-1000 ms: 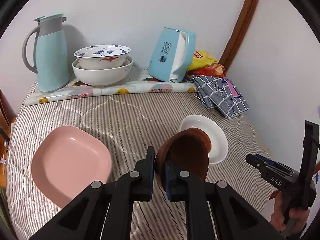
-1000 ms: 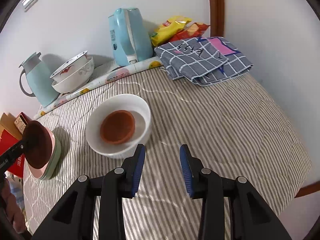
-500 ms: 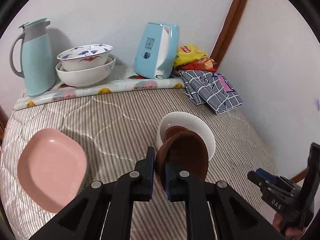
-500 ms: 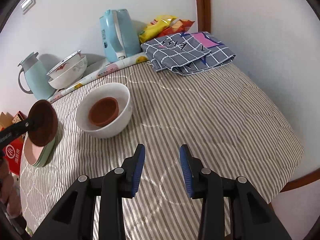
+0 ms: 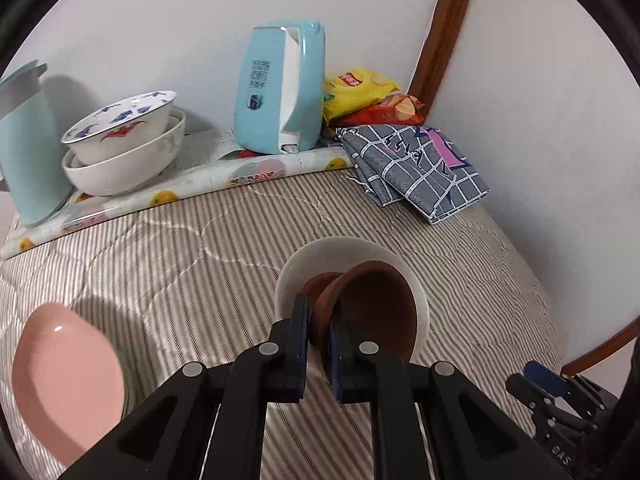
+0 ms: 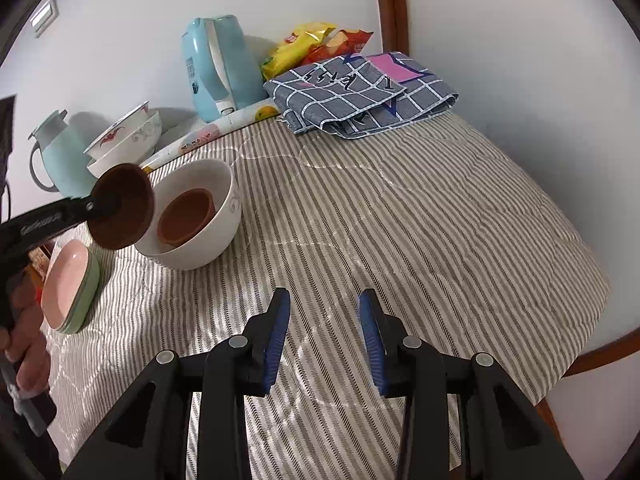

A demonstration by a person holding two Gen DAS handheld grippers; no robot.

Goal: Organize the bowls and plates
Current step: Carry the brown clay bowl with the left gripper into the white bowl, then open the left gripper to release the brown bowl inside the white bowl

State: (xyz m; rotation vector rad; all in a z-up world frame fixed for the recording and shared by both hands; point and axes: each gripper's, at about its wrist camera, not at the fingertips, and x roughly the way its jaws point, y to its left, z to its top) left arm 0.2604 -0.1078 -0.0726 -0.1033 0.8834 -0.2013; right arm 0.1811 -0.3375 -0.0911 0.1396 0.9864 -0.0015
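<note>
A: Where is the brown bowl (image 5: 372,312)?

B: Clamped by its rim in the left gripper (image 5: 318,344), tilted on edge and held over the near lip of the white bowl (image 5: 292,272). The right wrist view shows it from the side, in the air beside the white bowl's rim; whether the two touch I cannot tell.

A: Anything inside the white bowl?

B: A second brown bowl (image 6: 186,214), sitting upright at the bottom. The right wrist view shows it plainly; in the left wrist view only a sliver peeks out behind the held one.

A: And the right gripper (image 6: 325,338)?

B: Fingers well apart, holding nothing, hanging above the bare striped quilt (image 6: 400,220) of the bed. In the left wrist view only its dark body shows at the lower right edge.

A: What else does one view give that the other lacks?

B: The right wrist view shows the pink plate (image 6: 64,276) resting on a green plate (image 6: 86,300), left of the white bowl. The left wrist view shows only the pink top. Farther back, near the wall, are two stacked patterned bowls (image 5: 120,136), a pale thermos jug (image 5: 28,152), a blue kettle (image 5: 280,88), snack bags (image 5: 360,88) and a folded checked cloth (image 5: 416,168).
</note>
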